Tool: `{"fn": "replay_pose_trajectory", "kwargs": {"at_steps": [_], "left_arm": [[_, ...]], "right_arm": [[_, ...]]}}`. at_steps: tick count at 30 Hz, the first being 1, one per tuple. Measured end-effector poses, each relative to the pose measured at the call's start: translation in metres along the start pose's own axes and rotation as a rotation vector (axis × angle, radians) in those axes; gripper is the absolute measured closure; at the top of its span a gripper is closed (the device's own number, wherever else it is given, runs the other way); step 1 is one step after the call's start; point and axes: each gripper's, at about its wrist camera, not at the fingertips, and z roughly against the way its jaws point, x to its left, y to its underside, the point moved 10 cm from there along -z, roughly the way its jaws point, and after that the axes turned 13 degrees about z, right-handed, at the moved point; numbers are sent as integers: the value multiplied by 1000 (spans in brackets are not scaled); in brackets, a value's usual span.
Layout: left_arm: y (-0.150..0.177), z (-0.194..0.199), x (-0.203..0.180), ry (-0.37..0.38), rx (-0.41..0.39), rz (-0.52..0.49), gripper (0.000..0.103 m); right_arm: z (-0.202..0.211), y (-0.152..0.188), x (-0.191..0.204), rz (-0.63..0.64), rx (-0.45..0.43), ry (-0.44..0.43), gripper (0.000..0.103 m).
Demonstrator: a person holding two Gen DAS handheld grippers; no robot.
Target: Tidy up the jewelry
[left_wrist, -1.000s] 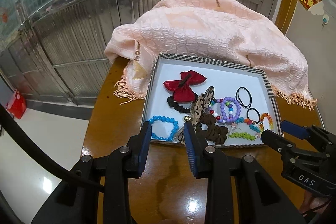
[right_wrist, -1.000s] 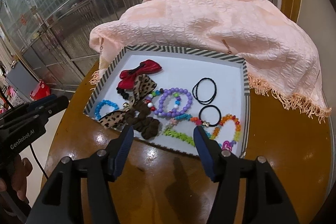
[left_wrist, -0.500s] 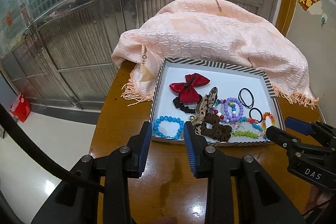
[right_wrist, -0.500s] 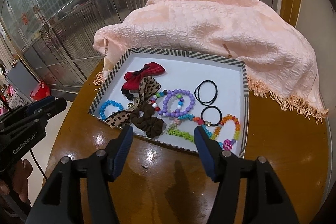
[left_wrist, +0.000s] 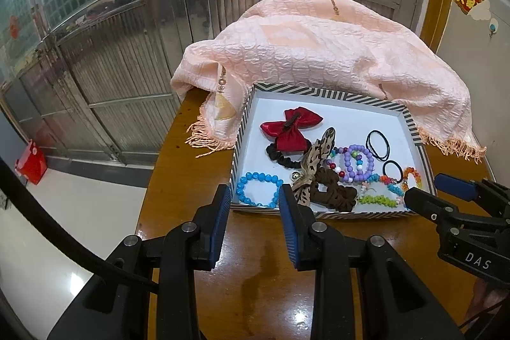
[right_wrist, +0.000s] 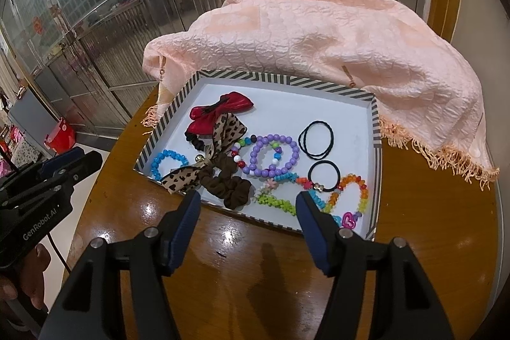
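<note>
Jewelry and hair ties are seen gathered in the striped tray (right_wrist: 376, 148), which sits on a round wooden table (right_wrist: 430, 228) with a peach fringed shawl (right_wrist: 318, 31) draped behind it.

Right gripper (right_wrist: 248, 209): jaws spread wide, nothing between them, held above the table just short of the tray's near rim. Left gripper (left_wrist: 255, 206): jaws parted, narrower gap, empty, likewise short of the near rim at the tray's left corner.

Nearest the right gripper: brown scrunchie (right_wrist: 229, 180), green bead string (right_wrist: 274, 201), rainbow heart bracelet (right_wrist: 353, 193). Nearest the left gripper: blue bead bracelet (left_wrist: 258, 189). Further in: leopard bow (right_wrist: 223, 133) overlapping a red bow (right_wrist: 220, 112), purple bead bracelet (right_wrist: 274, 155), black hair ties (right_wrist: 315, 137).

Step in hand, judged: cannot be fixed. Pieces lie overlapped at the tray's near left, which fits either items collected into the tray or items awaiting sorting. No separate compartments or second container are visible.

Any pick would call for a low approach over the rim and a narrow pinch on one strand, as the beads and scrunchie are tangled together.
</note>
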Motion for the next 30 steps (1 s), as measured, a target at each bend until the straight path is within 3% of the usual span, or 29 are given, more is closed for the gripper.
{"fn": "replay_pose_trajectory", "kwargs": {"at_steps": [30], "left_arm": [[-2,-3,-11,7,10,-24,86]], "right_arm": [[3,7,-13,-31,5,19,37]]}}
